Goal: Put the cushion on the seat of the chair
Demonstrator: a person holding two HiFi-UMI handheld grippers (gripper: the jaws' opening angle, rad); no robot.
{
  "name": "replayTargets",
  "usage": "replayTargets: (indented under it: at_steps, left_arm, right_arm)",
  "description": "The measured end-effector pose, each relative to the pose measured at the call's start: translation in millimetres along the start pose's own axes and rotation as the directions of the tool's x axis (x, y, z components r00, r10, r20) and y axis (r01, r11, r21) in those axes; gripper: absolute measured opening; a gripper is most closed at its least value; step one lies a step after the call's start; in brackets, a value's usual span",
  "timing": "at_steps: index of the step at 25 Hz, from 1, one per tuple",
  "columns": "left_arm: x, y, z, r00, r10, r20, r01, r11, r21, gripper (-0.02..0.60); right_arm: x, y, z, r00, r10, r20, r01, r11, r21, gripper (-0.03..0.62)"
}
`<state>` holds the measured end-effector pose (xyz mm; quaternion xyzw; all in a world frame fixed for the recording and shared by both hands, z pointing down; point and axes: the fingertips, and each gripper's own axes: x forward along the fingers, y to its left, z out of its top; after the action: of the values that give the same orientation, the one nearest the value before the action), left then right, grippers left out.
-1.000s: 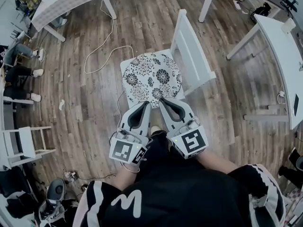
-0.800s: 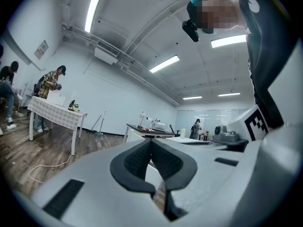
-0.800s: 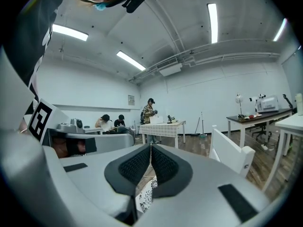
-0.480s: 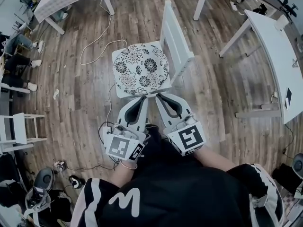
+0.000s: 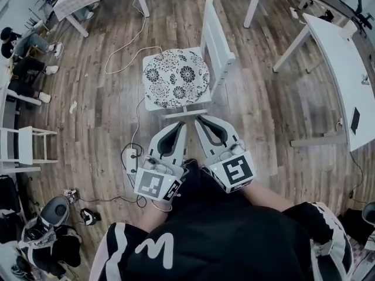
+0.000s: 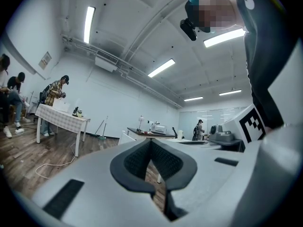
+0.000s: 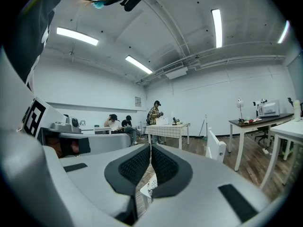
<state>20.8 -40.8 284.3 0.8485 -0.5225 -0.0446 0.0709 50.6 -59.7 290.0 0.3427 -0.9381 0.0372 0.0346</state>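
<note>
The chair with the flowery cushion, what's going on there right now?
A person stands facing the white chair, with a hand-held gripper in each hand. The flowered cushion lies flat on the seat, so the placing looks done. The left hand-held gripper and the right hand-held gripper are both shut and empty. They are held level, side by side, short of the seat's front edge, touching neither chair nor cushion.

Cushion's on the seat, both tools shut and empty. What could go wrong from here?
The cable and power strip lie on the floor near the person: trip hazard when stepping. The cushion seems to just rest on the chair seat; a knock could slide it off.
</note>
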Motion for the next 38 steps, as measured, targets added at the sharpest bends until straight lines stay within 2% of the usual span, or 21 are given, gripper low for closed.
replayTargets:
  at_steps: [10, 22, 38]
  left_arm:
    - [-17, -16, -10, 1.0, 0.015, -0.015, -0.015, 1.0, -0.021, 0.003]
    - [-50, -20, -9, 1.0, 0.03, 0.003, -0.03, 1.0, -0.006, 0.003]
    - [-150, -40, 1, 0.999, -0.033, 0.029, 0.033, 0.999, 0.003, 0.003]
  right_arm:
    - [-16, 12, -9, 1.0, 0.008, -0.011, -0.008, 0.999, 0.032, 0.025]
    - [-29, 41, -3, 1.0, 0.023, 0.013, -0.024, 1.0, 0.003, 0.025]
    - [-83, 136, -9, 0.998, -0.061, 0.01, 0.061, 0.998, -0.006, 0.025]
